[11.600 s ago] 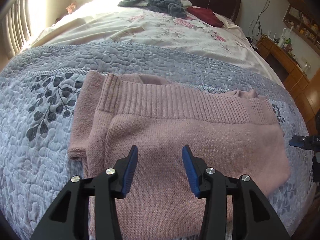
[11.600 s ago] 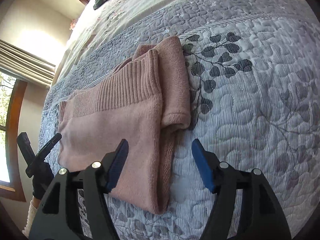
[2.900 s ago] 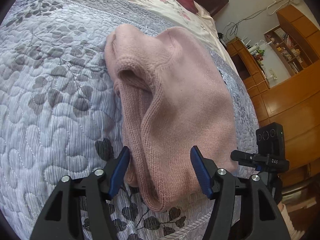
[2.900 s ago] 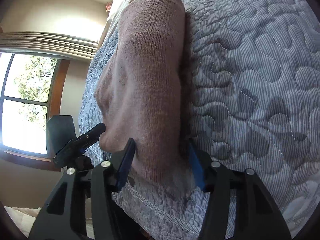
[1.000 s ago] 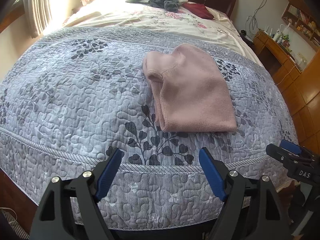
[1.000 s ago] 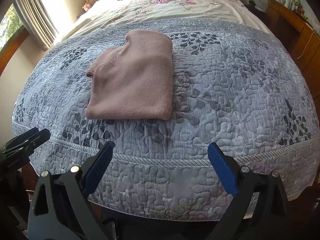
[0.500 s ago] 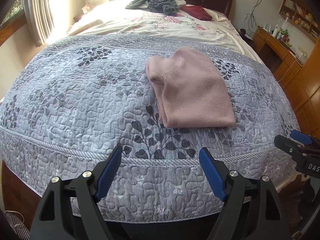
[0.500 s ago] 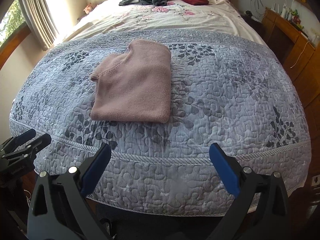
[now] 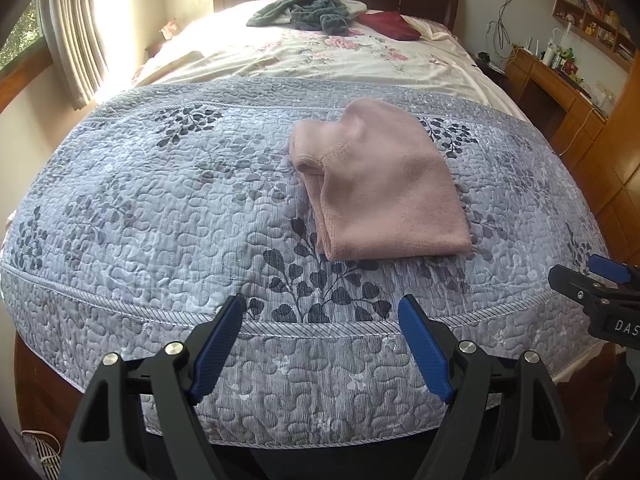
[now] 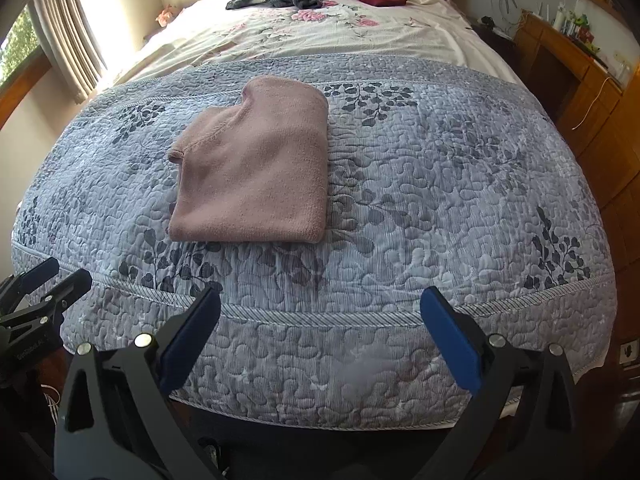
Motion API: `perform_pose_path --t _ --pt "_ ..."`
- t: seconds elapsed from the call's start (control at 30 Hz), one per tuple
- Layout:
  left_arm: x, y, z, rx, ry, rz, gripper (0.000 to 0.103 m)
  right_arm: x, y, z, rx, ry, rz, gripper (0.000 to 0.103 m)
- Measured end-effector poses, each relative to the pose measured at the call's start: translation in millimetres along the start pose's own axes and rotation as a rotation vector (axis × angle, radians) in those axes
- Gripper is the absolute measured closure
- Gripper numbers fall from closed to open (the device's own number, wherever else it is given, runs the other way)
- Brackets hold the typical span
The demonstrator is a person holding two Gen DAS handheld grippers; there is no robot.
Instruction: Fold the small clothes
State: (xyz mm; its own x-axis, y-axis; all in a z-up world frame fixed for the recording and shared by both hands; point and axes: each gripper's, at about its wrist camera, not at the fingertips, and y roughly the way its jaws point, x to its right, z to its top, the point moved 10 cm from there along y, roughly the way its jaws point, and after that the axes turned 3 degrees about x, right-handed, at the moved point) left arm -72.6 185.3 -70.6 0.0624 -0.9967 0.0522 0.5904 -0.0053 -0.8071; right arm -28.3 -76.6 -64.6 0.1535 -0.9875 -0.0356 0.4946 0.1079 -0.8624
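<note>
a: left wrist view first. which step is this?

b: the pink sweater (image 9: pixel 380 188) lies folded in a compact block on the grey quilt (image 9: pixel 160 200), right of centre. i'd judge this garment finished; next likely calls for reaching far up the bed to the grey-green clothes (image 9: pixel 308 10).

a: and the left gripper (image 9: pixel 320 344)?

b: spread wide, empty, near the quilt's front edge.

a: right wrist view?

b: the sweater sits left of centre. the right gripper (image 10: pixel 320 336) is also spread wide, holding and touching nothing.

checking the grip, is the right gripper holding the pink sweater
No, the right gripper is open and apart from the folded pink sweater on the bed.
</note>
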Motion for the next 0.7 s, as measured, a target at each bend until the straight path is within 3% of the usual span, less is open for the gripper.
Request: perform_pose_path --t 0.7 --pt "-1 8 -3 -0.014 0.000 0.002 0.022 11 8 0 -0.007 0.007 -0.041 0.003"
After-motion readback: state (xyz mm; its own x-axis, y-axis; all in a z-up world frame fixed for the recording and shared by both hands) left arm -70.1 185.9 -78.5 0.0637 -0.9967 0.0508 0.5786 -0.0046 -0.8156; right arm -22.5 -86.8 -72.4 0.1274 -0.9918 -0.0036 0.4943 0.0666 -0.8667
